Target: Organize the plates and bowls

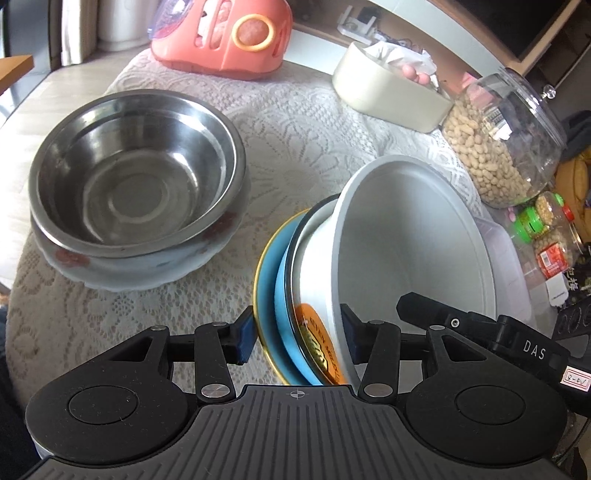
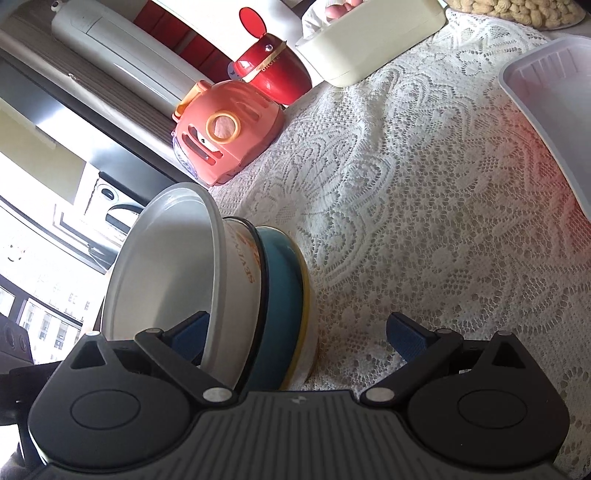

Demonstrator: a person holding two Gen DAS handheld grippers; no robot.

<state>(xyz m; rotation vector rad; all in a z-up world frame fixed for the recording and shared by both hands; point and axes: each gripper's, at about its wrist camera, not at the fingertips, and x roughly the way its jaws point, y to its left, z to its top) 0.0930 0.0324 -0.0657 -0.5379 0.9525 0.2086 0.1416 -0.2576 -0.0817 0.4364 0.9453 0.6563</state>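
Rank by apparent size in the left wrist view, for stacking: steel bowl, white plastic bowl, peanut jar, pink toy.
1. Steel bowl
2. White plastic bowl, nearer the camera, so unsure
3. Peanut jar
4. Pink toy, partly cropped

Landmark: lace tablecloth (image 1: 295, 122)
Far edge: pink toy (image 1: 221, 33)
Right edge: peanut jar (image 1: 502, 144), beside cream tub (image 1: 384, 92)
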